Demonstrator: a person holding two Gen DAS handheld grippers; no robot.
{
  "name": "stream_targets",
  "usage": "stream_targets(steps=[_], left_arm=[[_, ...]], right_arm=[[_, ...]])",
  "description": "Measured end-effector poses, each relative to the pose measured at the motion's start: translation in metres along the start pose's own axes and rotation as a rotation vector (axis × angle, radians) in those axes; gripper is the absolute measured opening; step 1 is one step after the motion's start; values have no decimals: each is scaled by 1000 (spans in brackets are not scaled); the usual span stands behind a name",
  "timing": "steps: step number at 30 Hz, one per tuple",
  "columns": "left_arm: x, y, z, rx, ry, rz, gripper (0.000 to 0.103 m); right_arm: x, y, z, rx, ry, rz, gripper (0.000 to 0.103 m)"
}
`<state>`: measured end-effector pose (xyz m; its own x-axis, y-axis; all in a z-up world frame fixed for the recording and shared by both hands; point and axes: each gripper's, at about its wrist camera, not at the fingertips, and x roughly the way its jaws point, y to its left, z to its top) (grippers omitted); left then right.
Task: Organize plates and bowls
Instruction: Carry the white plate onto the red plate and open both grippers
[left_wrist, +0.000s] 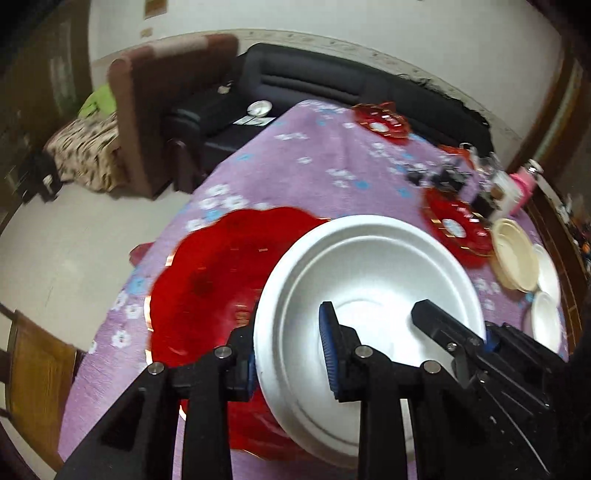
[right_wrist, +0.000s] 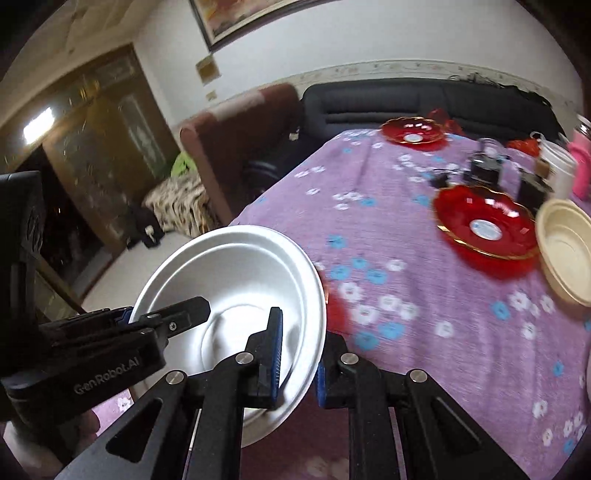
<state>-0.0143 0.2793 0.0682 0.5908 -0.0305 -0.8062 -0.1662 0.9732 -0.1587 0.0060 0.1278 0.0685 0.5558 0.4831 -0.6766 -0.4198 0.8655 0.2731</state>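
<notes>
Both grippers hold one white bowl (left_wrist: 373, 280), tilted above the purple flowered tablecloth (left_wrist: 295, 166). My left gripper (left_wrist: 291, 350) is shut on its left rim, one finger inside, one outside. My right gripper (right_wrist: 299, 354) is shut on the bowl's (right_wrist: 236, 273) right rim; it also shows in the left wrist view (left_wrist: 454, 332). A large red scalloped plate (left_wrist: 214, 280) lies under the bowl. Two smaller red plates (right_wrist: 484, 225) (right_wrist: 412, 133) lie farther off. A cream bowl (right_wrist: 565, 247) sits at the right.
Two more white bowls (left_wrist: 546, 321) sit beside the cream bowl (left_wrist: 515, 254). Jars, a white cup (right_wrist: 557, 166) and a pink bottle (right_wrist: 580, 162) crowd the far right of the table. A dark sofa (right_wrist: 424, 99) and a brown armchair (left_wrist: 166, 107) stand behind. A wooden chair (left_wrist: 37, 380) is at the left.
</notes>
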Motion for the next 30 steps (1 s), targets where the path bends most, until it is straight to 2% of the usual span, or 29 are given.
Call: stream_targets(steps=[6, 8, 10, 15, 16, 18, 21, 24, 30], left_arm=[[28, 32, 2, -56, 45, 12, 26], [32, 37, 3, -62, 49, 17, 30], [33, 40, 4, -68, 50, 12, 39], [21, 46, 4, -86, 6, 0, 50], [17, 47, 4, -94, -4, -1, 51], [8, 48, 4, -104, -28, -2, 52], [-10, 47, 2, -115, -63, -8, 59], [-28, 45, -4, -122, -93, -31, 68], [-55, 36, -28, -118, -97, -75, 69]], right_arm=[[42, 22, 1, -30, 82, -36, 16], [52, 25, 0, -41, 100, -51, 16], [60, 26, -2, -57, 116, -61, 16], [65, 27, -4, -46, 117, -59, 20], [63, 27, -3, -46, 111, -61, 22], [56, 26, 0, -46, 83, -64, 32], [36, 23, 3, -29, 38, -57, 42], [15, 14, 5, -8, 6, -52, 43], [-20, -7, -7, -16, -7, -99, 42]])
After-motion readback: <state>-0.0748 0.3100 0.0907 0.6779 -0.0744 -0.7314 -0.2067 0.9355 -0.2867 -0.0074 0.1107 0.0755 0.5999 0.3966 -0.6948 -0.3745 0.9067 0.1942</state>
